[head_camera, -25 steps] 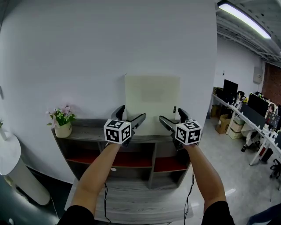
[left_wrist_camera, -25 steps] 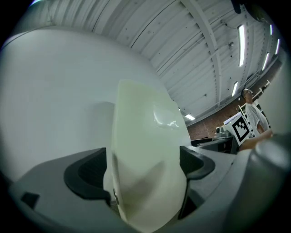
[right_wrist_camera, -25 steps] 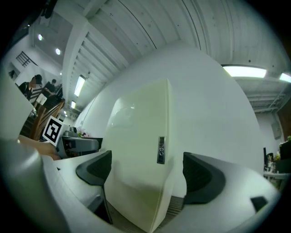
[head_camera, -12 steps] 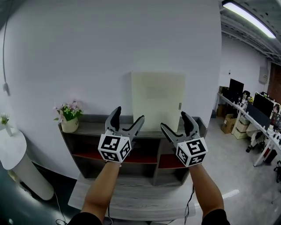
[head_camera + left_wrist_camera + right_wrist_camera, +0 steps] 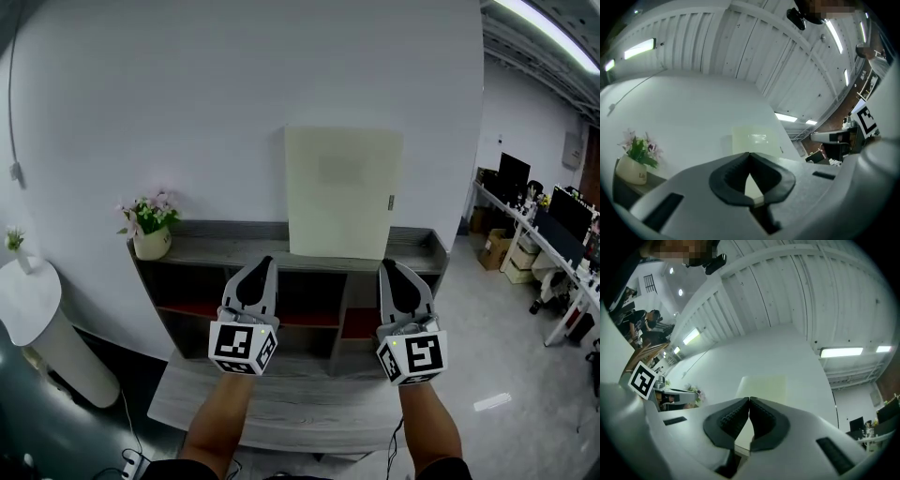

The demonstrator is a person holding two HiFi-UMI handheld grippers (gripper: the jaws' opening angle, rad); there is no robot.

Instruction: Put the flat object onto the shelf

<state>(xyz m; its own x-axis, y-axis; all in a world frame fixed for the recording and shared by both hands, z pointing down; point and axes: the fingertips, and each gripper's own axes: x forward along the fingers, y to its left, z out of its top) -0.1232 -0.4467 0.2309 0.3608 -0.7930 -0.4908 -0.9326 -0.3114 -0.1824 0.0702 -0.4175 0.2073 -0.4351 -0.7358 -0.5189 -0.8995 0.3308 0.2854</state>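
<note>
The flat object, a pale cream board (image 5: 343, 192), stands upright on top of the grey shelf unit (image 5: 216, 251) and leans against the white wall. My left gripper (image 5: 259, 264) hovers in front of the shelf, below and left of the board. Its jaws are closing and meet with nothing between them. My right gripper (image 5: 392, 267) is level with it, below the board's right part, closing the same way and empty. The board (image 5: 752, 138) shows beyond the left gripper (image 5: 749, 154) in the left gripper view. It also shows as a board (image 5: 761, 385) above the right gripper (image 5: 749, 399).
A pot of pink flowers (image 5: 150, 230) stands on the shelf's left end. A low grey platform (image 5: 291, 412) lies in front of the shelf. A white round table (image 5: 28, 319) is at the left. Office desks with monitors (image 5: 562, 244) fill the right.
Both grippers were open near the board's lower corners. They have drawn back and down from it, and their jaws have closed.
</note>
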